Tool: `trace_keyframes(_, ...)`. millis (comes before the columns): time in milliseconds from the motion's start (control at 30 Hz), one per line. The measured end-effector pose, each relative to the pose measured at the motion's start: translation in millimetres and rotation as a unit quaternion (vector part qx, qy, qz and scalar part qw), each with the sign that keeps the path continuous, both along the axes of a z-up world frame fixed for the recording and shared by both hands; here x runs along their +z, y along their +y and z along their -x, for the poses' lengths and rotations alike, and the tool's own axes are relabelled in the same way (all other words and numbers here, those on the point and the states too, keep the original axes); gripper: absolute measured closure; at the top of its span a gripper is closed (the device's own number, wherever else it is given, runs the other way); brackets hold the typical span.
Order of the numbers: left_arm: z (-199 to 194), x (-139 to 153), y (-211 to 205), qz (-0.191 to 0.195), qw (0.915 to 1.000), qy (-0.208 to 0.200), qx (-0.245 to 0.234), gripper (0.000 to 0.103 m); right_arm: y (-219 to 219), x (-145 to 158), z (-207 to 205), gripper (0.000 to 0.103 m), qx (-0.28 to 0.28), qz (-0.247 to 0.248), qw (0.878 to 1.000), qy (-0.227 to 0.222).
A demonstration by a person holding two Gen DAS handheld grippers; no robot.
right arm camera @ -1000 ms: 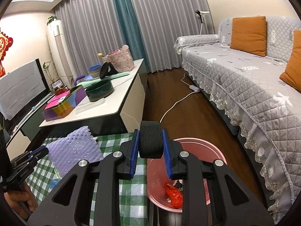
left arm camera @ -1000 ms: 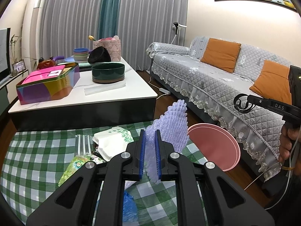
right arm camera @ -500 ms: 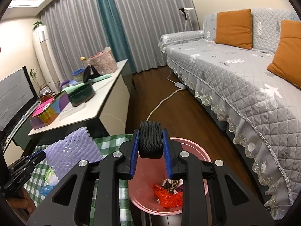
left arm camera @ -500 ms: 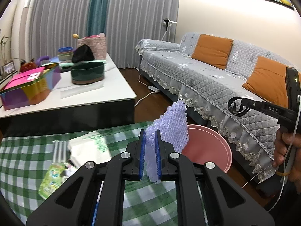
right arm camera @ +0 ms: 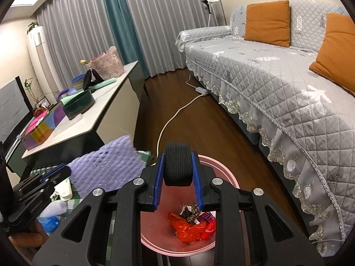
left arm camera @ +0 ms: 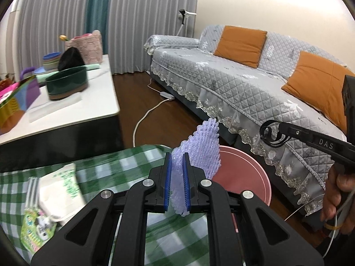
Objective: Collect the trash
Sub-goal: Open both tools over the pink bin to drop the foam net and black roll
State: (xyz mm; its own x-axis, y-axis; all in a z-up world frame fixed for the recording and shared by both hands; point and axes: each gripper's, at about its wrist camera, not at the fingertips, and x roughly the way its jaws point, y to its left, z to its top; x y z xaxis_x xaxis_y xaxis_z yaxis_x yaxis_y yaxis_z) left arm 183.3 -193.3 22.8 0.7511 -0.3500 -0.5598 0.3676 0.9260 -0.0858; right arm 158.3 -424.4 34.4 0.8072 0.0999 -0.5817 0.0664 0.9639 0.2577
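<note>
My left gripper (left arm camera: pixel 176 181) is shut on a purple foam net (left arm camera: pixel 200 153) and holds it above the checked table's right edge, beside the pink bin (left arm camera: pixel 246 173). In the right wrist view the left gripper (right arm camera: pixel 55 173) and the foam net (right arm camera: pixel 106 168) show at the left. My right gripper (right arm camera: pixel 177 177) is shut on a black elastic band (right arm camera: pixel 177 164) and hangs over the pink bin (right arm camera: pixel 155 237), which holds red plastic and dark wrappers (right arm camera: pixel 193 223). In the left wrist view the right gripper (left arm camera: pixel 271 134) carries the black band at the right.
The green checked table (left arm camera: pixel 133 161) bears a white bag (left arm camera: pixel 60 186), a green snack packet (left arm camera: pixel 35 228) and blue plastic (right arm camera: pixel 50 223). A white coffee table (left arm camera: pixel 62 102) with bowls and a box stands behind. A grey sofa (left arm camera: pixel 255 84) runs along the right. A white cable (right arm camera: pixel 175 115) lies on the floor.
Both grippers have moved right toward the pink bin. The right gripper now hangs over the bin's opening and the foam net has come to the table's right edge.
</note>
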Motion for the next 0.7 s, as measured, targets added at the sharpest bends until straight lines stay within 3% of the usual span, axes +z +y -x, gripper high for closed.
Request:
trace_keyframes(467, -30.4, -25.4, -44.7, -0.01, 0.9992, 0.019, -0.032, 0.093, -8.8, -24.2, -16.4, 0.077, -0.019, 0.012, 0.999, 0.024)
trace_keyframes(500, -31.6, -26.7, -45.2, -0.008, 0.999, 0.023, -0.036, 0.092, -8.7, -24.2, -16.7, 0.074, -0.023, 0.016, 0.999, 0.024)
trace_keyframes(567, -32.2, -29.3, -43.7, -0.006, 0.9989, 0.03, -0.036, 0.084, -8.5, -24.3, -16.8, 0.051, -0.032, 0.025, 0.999, 0.025)
trace_keyframes(700, -27.6, -23.7, -35.0, -0.005, 0.9994, 0.022, -0.026, 0.081, -8.6, -23.1, -16.9, 0.042, -0.043, 0.028, 0.998, 0.024)
